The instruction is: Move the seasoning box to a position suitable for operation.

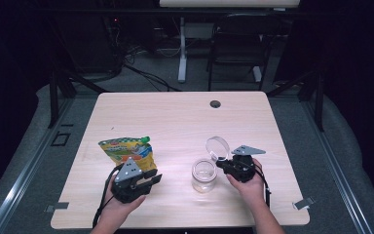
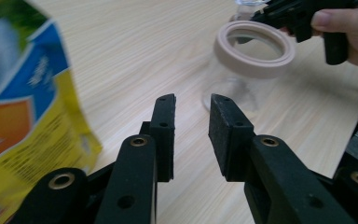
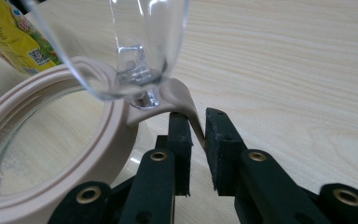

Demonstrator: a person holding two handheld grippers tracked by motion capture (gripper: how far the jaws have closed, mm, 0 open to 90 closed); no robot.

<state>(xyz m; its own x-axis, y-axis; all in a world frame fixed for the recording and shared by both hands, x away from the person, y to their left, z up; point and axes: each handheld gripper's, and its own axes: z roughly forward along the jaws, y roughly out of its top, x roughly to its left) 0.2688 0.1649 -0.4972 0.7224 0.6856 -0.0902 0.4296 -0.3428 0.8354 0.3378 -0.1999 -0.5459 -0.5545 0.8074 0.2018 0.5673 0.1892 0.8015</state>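
Two grippers | right gripper clamped on lid tab, lid flipped open at 12 o'clock of jar | left gripper jaws apart, empty, pouch at its 11 o'clock | risk: thin tab slips from the pads, or pulling tips the unsteadied jar

Clear jar upright on table, hinged lid open.
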